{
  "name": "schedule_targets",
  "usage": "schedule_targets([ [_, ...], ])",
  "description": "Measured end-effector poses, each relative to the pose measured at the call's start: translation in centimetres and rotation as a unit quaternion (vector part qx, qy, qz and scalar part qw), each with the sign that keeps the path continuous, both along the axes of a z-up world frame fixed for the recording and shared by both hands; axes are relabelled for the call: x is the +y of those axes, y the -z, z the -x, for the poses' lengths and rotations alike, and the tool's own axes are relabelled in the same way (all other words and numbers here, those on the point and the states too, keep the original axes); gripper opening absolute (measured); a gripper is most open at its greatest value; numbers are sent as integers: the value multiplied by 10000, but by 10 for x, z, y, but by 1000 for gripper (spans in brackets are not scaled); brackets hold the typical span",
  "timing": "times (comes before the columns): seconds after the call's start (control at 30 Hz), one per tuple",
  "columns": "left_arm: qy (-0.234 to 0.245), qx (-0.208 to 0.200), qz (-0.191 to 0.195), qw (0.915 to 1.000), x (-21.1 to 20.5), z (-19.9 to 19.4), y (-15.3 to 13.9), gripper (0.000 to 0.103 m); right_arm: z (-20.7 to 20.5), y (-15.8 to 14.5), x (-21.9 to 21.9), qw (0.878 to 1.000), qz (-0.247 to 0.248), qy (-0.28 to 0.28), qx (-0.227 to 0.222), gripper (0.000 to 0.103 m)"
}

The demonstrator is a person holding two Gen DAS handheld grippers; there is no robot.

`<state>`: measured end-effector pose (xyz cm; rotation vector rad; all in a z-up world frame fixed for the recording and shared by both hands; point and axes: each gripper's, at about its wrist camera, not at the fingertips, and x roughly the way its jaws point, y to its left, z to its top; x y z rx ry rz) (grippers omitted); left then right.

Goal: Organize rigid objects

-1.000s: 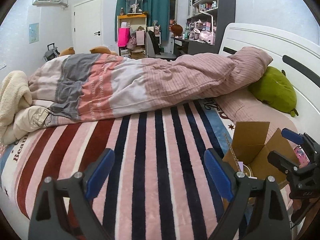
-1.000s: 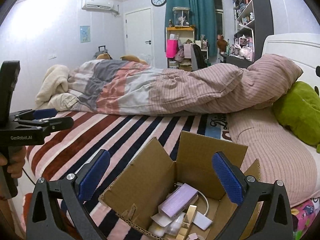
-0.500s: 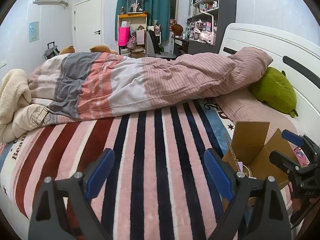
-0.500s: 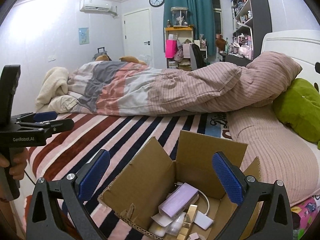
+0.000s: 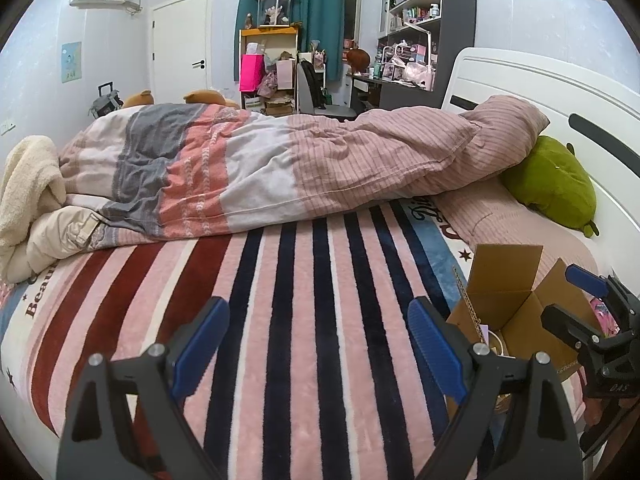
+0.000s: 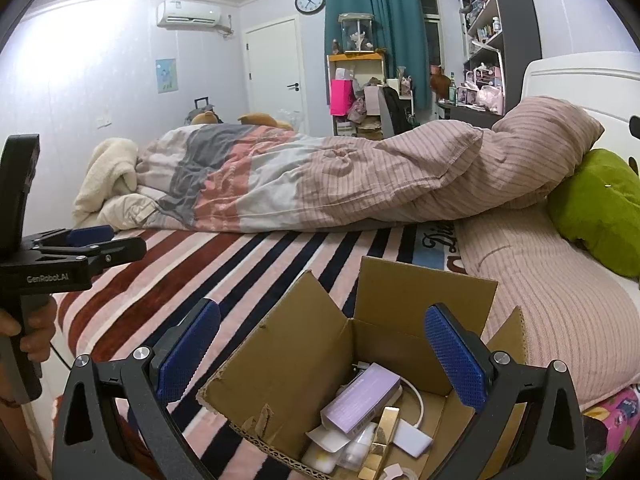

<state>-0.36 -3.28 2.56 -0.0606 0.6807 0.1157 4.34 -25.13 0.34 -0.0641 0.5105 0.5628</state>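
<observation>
The open cardboard box (image 6: pixel 356 344) sits on the bed's striped blanket (image 5: pixel 304 320), directly below the right hand-held gripper (image 6: pixel 324 348), whose 2 blue pads stand wide apart, grasping nothing. Inside lie a lilac carton (image 6: pixel 362 396), a gold stick (image 6: pixel 382 436) and what may be a white charger cable (image 6: pixel 416 394). The left hand-held gripper (image 5: pixel 320 344), released too, hovers over bare blanket left of the box.

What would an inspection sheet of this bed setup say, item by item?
Surface: striped blanket on a bed.
Job's things: open cardboard box holding a purple box, a gold stick and white bits.
Clutter: rumpled duvet, green cushion.
Grippers: left gripper open over the blanket, empty; right gripper open above the box, empty.
Cables: white cable in the box.
Surroundings: bedroom with crowded shelves.
</observation>
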Motion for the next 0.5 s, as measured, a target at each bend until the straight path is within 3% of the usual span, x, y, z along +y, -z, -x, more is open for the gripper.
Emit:
schedule_targets([
  [0.5, 2, -6, -9, 10000, 0, 0, 0, 89, 0, 2, 0, 10000, -36, 30, 22, 103],
])
